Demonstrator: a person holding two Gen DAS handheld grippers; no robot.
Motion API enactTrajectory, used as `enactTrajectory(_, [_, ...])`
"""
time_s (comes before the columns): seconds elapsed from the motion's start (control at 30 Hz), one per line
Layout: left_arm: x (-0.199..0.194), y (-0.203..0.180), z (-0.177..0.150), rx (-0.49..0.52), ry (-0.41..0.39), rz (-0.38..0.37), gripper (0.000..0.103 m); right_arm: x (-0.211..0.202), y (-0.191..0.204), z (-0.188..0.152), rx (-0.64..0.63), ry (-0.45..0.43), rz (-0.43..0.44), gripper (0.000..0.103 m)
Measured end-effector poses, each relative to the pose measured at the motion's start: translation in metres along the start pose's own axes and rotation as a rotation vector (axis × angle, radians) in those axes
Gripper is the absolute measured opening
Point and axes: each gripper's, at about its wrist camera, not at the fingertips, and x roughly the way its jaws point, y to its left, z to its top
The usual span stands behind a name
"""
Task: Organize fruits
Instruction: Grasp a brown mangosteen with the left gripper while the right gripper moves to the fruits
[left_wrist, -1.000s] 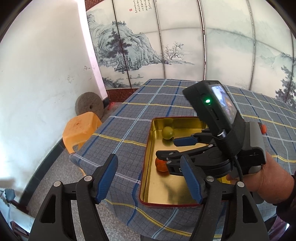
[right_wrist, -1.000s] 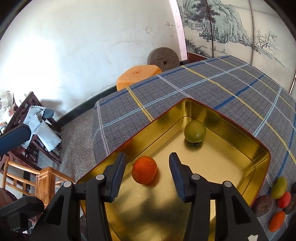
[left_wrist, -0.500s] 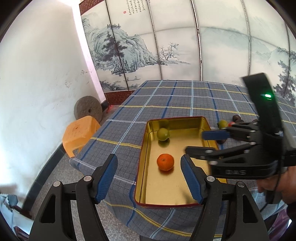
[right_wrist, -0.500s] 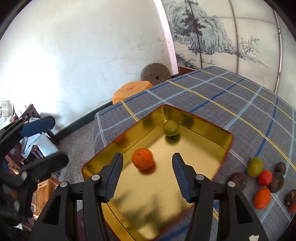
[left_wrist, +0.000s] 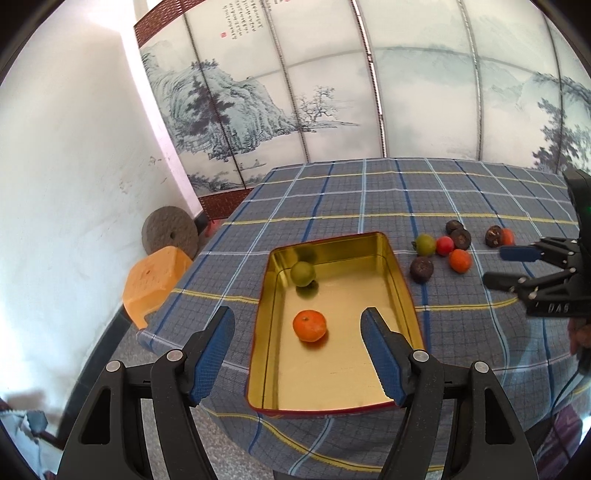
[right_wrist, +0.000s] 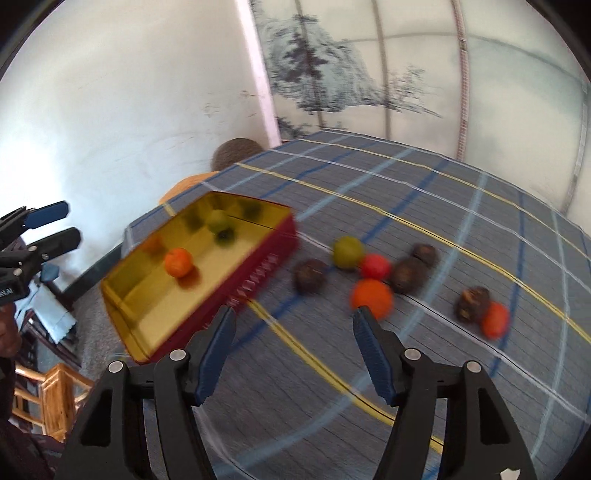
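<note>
The left hand-held gripper (left_wrist: 297, 345) is open and holds nothing. It hovers above the near end of the gold tray (left_wrist: 400, 280), its blue pads (left_wrist: 212, 354) spread wider than the orange mandarin (left_wrist: 309, 325) that lies between them on the tray floor. A green fruit (left_wrist: 302, 273) lies deeper in the tray, near the far left corner. The tray sits close to the left edge of the table (left_wrist: 351, 192), so on that side there is little room.

The right hand-held gripper (right_wrist: 291, 350) is also open and empty, above bare cloth just beside the red outer wall of the tray. This view is blurred. Ahead of it, the loose fruits lie in a cluster: an orange one (right_wrist: 371, 298) nearest, then a red one (right_wrist: 375, 266), a green one (right_wrist: 348, 252) and several dark brown ones (right_wrist: 309, 280). To the right of them the checked cloth is free.

Beyond the table edge stand an orange stool (left_wrist: 153, 280), a round stone wheel (left_wrist: 169, 232) against the white wall, and a painted screen (left_wrist: 258, 103).
</note>
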Motion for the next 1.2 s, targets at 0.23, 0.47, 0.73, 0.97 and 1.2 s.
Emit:
enactTrajectory(0.23, [0.003, -0.032, 0.006, 0.102, -0.001, -0.107, 0.072, -0.017, -0.068, -0.036, 0.071, 0.023, -0.174, 0.063])
enactTrajectory(0.47, [0.031, -0.082, 0.031, 0.286, 0.037, -0.334, 0.072, -0.028, -0.122, -0.071, 0.182, 0.035, -0.236, 0.066])
enactTrajectory(0.73, [0.109, -0.131, 0.065, 0.490, 0.118, -0.437, 0.064, -0.034, -0.136, -0.079, 0.217, 0.001, -0.187, 0.075])
enactTrajectory(0.97, [0.165, -0.156, 0.069, 0.653, 0.198, -0.488, 0.058, -0.042, -0.139, -0.080, 0.243, -0.040, -0.146, 0.079])
enactTrajectory(1.2, [0.201, -0.157, 0.060, 0.694, 0.285, -0.486, 0.041, -0.045, -0.139, -0.081, 0.248, -0.052, -0.125, 0.084])
